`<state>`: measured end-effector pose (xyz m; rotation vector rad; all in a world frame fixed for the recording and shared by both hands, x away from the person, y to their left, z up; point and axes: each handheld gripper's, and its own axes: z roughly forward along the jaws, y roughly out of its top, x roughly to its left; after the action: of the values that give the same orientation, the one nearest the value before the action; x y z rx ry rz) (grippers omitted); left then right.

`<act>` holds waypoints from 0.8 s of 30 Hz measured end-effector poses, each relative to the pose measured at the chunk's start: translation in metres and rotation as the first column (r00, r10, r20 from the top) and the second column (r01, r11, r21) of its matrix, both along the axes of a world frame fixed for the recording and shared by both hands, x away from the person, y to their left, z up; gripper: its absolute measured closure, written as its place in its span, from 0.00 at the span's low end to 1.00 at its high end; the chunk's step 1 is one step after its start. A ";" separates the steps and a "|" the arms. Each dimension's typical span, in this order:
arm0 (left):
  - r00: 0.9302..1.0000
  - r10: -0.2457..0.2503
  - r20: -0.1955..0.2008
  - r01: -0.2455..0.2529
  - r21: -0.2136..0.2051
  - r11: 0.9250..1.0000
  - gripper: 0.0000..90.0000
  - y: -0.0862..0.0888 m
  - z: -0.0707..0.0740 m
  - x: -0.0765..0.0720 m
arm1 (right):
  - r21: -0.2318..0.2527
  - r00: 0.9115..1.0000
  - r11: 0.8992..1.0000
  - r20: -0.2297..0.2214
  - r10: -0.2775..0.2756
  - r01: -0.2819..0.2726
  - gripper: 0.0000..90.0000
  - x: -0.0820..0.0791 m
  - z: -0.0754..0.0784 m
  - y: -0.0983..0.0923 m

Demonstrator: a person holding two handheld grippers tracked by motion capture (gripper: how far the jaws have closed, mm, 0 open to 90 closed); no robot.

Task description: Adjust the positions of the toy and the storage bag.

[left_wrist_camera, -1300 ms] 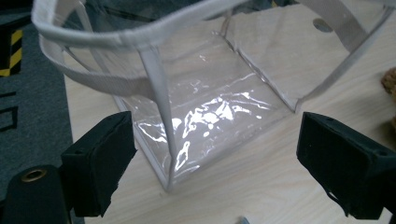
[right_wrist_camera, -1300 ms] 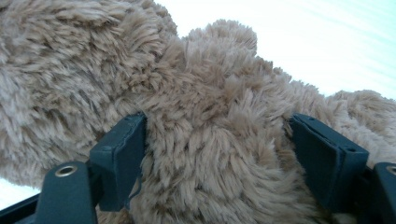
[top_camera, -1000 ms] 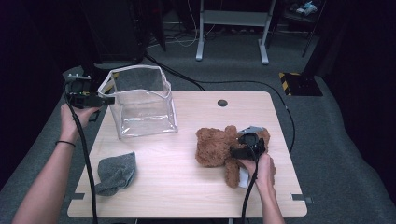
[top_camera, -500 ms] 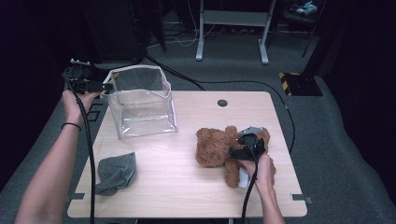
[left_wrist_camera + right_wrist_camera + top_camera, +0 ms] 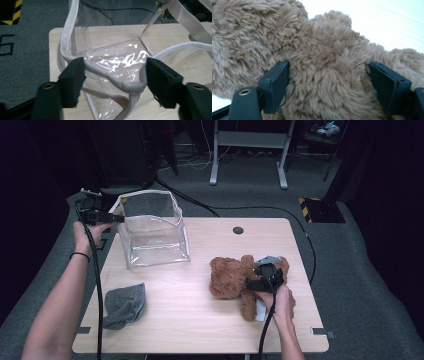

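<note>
A clear plastic bag (image 5: 155, 235) with white trim stands open on the back left of the table. My left gripper (image 5: 119, 218) is at its near-left top corner. In the left gripper view its jaws have just been closing, and the trim (image 5: 110, 76) is bunched between the pads of the left gripper (image 5: 115, 75). A brown teddy bear (image 5: 227, 277) lies on the right side of the table. My right gripper (image 5: 250, 283) rests on it, and in the right gripper view the right gripper (image 5: 329, 82) has its pads sunk into the bear's fur (image 5: 262, 37).
A crumpled grey cloth (image 5: 124, 304) lies near the front left of the wooden table (image 5: 200, 330). A round cable hole (image 5: 238, 230) sits at the table's back middle. Behind the table are a metal stand (image 5: 247, 150), floor cables and a striped block (image 5: 320, 205).
My left hand has moved right, in to the bag's corner, and its jaws have closed on the trim. The right hand and the bear have stayed still.
</note>
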<state>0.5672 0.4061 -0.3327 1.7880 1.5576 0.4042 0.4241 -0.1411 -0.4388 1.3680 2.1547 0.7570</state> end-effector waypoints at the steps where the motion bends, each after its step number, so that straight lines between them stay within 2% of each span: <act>1: 1.000 -0.012 0.000 0.012 -0.002 1.000 0.42 0.000 0.000 -0.001 | -0.007 1.000 1.000 -0.003 0.002 -0.002 0.23 0.000 0.001 0.000; 5: 0.999 -0.039 0.005 0.040 -0.022 0.999 0.62 -0.004 0.002 -0.003 | -0.005 1.000 1.000 -0.003 0.000 0.000 0.23 0.000 0.000 0.000; 8: 0.998 -0.060 0.008 0.060 -0.028 0.998 0.75 -0.007 0.003 -0.004 | -0.006 1.000 1.000 -0.003 0.000 0.000 0.23 0.000 0.001 0.000; 10: 0.997 -0.071 0.014 0.071 -0.028 0.997 0.79 -0.009 0.004 -0.005 | -0.008 1.000 1.000 -0.004 0.001 -0.001 0.23 0.000 0.001 0.000; 12: 0.997 -0.081 0.020 0.082 -0.025 0.996 0.82 -0.010 0.003 -0.007 | -0.006 1.000 1.000 0.002 0.000 0.000 0.23 0.000 0.000 0.000; 17: 0.993 -0.108 0.039 0.111 -0.061 0.992 0.84 -0.012 0.001 -0.009 | -0.007 1.000 1.000 -0.003 -0.002 0.002 0.23 -0.001 0.001 0.000; 21: 0.989 -0.136 0.052 0.141 -0.105 0.984 0.84 -0.016 -0.001 -0.012 | -0.007 1.000 1.000 0.002 -0.002 0.002 0.23 0.000 0.001 0.000; 24: 0.985 -0.159 0.061 0.165 -0.110 0.980 0.84 -0.022 -0.001 -0.014 | -0.008 1.000 1.000 0.003 -0.005 0.005 0.23 0.000 0.001 -0.001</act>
<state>0.5527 0.3843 -0.3341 1.7854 1.3597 0.2743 0.4239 -0.1418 -0.4375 1.3664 2.1495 0.7468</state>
